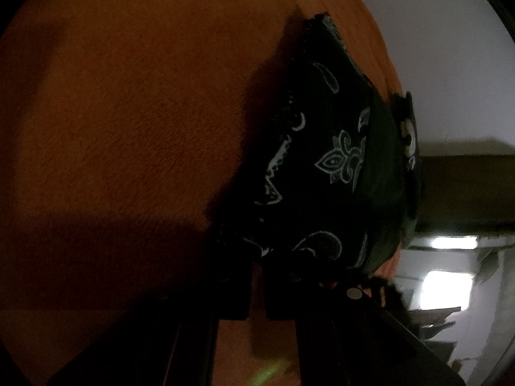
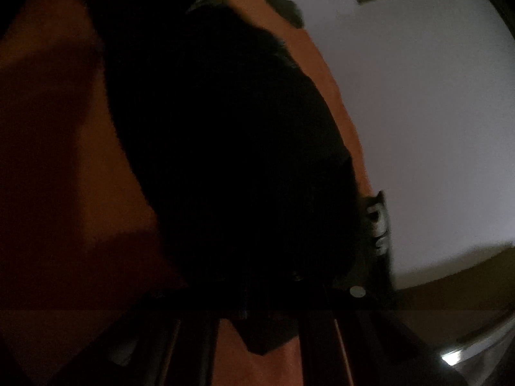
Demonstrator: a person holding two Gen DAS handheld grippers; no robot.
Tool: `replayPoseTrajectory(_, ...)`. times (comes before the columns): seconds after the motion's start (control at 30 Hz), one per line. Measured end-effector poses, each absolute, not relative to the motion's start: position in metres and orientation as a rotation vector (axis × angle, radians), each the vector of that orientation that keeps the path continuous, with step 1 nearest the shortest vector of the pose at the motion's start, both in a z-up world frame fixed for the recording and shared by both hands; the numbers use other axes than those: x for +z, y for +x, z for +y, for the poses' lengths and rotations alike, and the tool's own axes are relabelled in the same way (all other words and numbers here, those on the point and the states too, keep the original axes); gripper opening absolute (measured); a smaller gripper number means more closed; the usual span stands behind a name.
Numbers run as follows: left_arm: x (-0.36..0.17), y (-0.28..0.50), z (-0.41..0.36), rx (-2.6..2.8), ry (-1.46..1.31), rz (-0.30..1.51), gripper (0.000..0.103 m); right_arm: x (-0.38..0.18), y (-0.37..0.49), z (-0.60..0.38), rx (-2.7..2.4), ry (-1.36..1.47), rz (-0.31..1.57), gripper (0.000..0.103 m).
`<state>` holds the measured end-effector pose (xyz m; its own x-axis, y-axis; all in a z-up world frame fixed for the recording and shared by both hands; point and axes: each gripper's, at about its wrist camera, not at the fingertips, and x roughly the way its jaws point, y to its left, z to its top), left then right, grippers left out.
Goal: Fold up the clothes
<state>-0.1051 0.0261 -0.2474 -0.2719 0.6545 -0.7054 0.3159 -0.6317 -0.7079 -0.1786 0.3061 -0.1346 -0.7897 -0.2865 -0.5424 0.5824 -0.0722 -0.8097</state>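
Note:
A black garment with a white paisley print [image 1: 322,167] lies on an orange blanket [image 1: 128,112]. In the left wrist view my left gripper [image 1: 257,286] has its fingers nearly together with a narrow gap at the garment's near edge; black cloth bunches over the fingertips. In the right wrist view the same black garment [image 2: 231,148] fills the middle, very dark. My right gripper [image 2: 257,292] sits at its near edge; the fingertips are lost under the dark cloth, and a black flap hangs between the fingers.
The orange blanket [image 2: 48,128] covers the surface on the left of both views. A pale wall [image 2: 418,112] is on the right. A dark beam [image 1: 466,189] and bright windows [image 1: 447,289] show at the right of the left wrist view.

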Motion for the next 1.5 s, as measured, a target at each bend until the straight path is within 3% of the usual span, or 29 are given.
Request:
replayPoseTrajectory(0.23, -0.254, -0.102, 0.012, 1.882, -1.739, -1.308, 0.006, -0.137, -0.178, 0.331, -1.807, 0.240, 1.733, 0.008)
replayPoseTrajectory(0.3, -0.244, -0.098, 0.011, 1.826, -1.772, -1.280, 0.006, -0.118, -0.184, 0.338, -1.825, 0.304, 1.636, 0.011)
replayPoseTrajectory(0.43, -0.200, -0.079, 0.010, 1.912, -1.780, -1.050, 0.006, -0.070, -0.190, 0.367, -1.871, 0.392, 1.386, 0.014)
replayPoseTrajectory(0.67, -0.137, -0.100, 0.046, 1.826, -1.520, -0.968, 0.006, -0.032, -0.208, 0.375, -1.917, 0.324, 1.301, 0.015)
replayPoseTrajectory(0.77, -0.131, -0.121, 0.088, 1.778, -1.456, -0.894, 0.006, -0.041, -0.217, 0.364, -1.898, 0.439, 1.275, 0.021)
replayPoseTrajectory(0.9, -0.173, -0.118, 0.139, 1.825, -1.567, -0.598, 0.006, -0.073, -0.201, 0.371, -1.831, 0.458, 1.400, 0.021)
replayPoseTrajectory(1.07, -0.234, -0.106, 0.128, 1.751, -1.687, -0.678, 0.006, -0.094, -0.214, 0.407, -1.815, 0.545, 1.466, 0.020)
replayPoseTrajectory(1.13, -0.225, -0.105, 0.123, 1.767, -1.668, -0.672, 0.006, -0.082, -0.214, 0.412, -1.838, 0.520, 1.453, 0.021)
replayPoseTrajectory(1.27, -0.206, -0.097, 0.112, 1.789, -1.625, -0.647, 0.006, -0.040, -0.191, 0.407, -1.855, 0.399, 1.255, 0.021)
replayPoseTrajectory(1.4, -0.200, -0.090, 0.088, 1.802, -1.650, -0.698, 0.006, -0.059, -0.155, 0.384, -1.689, 0.315, 1.327, 0.021)
replayPoseTrajectory(1.5, -0.199, -0.088, 0.062, 1.827, -1.691, -0.772, 0.006, -0.092, -0.158, 0.384, -1.607, 0.478, 1.446, 0.020)
